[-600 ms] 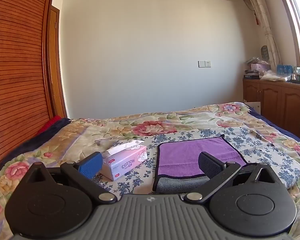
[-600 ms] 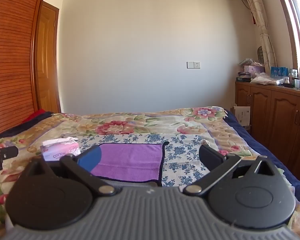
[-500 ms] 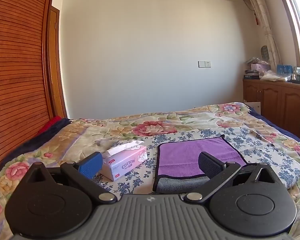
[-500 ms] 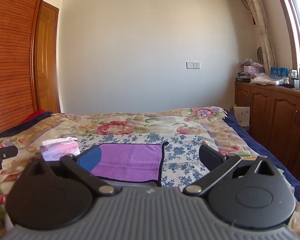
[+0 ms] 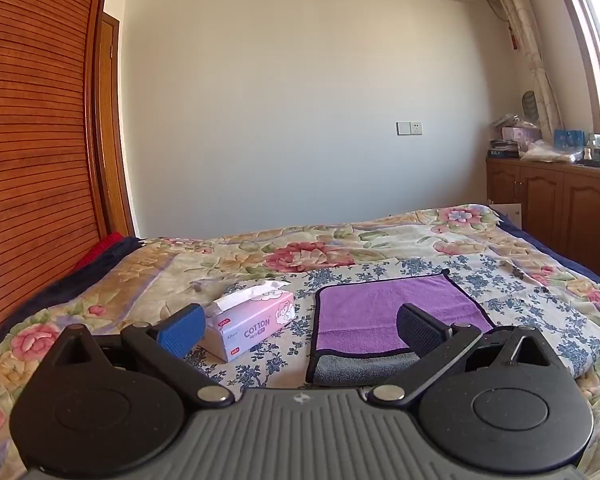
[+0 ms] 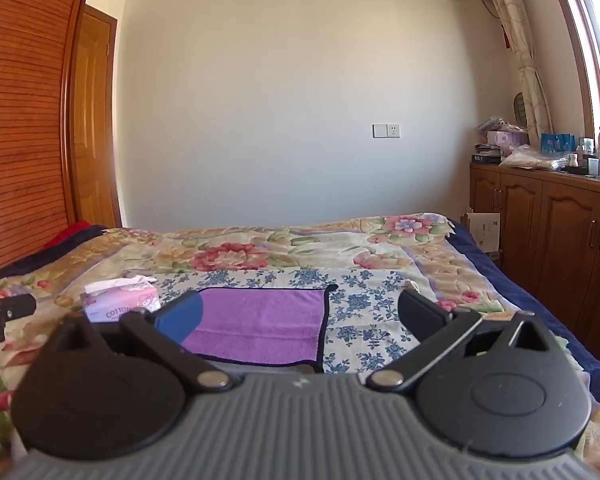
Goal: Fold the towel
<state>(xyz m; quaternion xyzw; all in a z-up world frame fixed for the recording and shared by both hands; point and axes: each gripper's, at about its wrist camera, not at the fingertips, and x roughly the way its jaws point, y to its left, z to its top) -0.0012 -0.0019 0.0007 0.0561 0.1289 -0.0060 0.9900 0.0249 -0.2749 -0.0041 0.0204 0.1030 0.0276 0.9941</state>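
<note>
A bedroom seen from two hand-held tongs, both held low over the near end of a bed [image 5: 400, 236]. The bed carries a floral quilt, with a smaller blue-flowered cloth [image 5: 512, 300] spread on top.

The towel [image 5: 380, 312] — purple with a dark border — lies flat on the blue-flowered cloth. Its near edge is turned over, showing a grey underside along the front. In the right wrist view the same towel [image 6: 260, 324] sits left of centre, its right border running straight toward the camera.

The left tongs [image 5: 296, 330] are spread wide and hold nothing; one fingertip is blue, the other black. The black tip appears in front of the towel's right part, but whether it touches the fabric cannot be told. The right tongs [image 6: 298, 316] are likewise spread wide and empty, the blue tip overlapping the towel's left edge in view.

Just beside the towel, on its left, stands a pink tissue box [image 5: 252, 320] printed "COTTON", a white tissue sticking out of the top.

A wooden slatted wardrobe [image 5: 32, 160] fills the left side, and a wooden cabinet [image 6: 548, 232] with cluttered items on top lines the right wall under a window.
</note>
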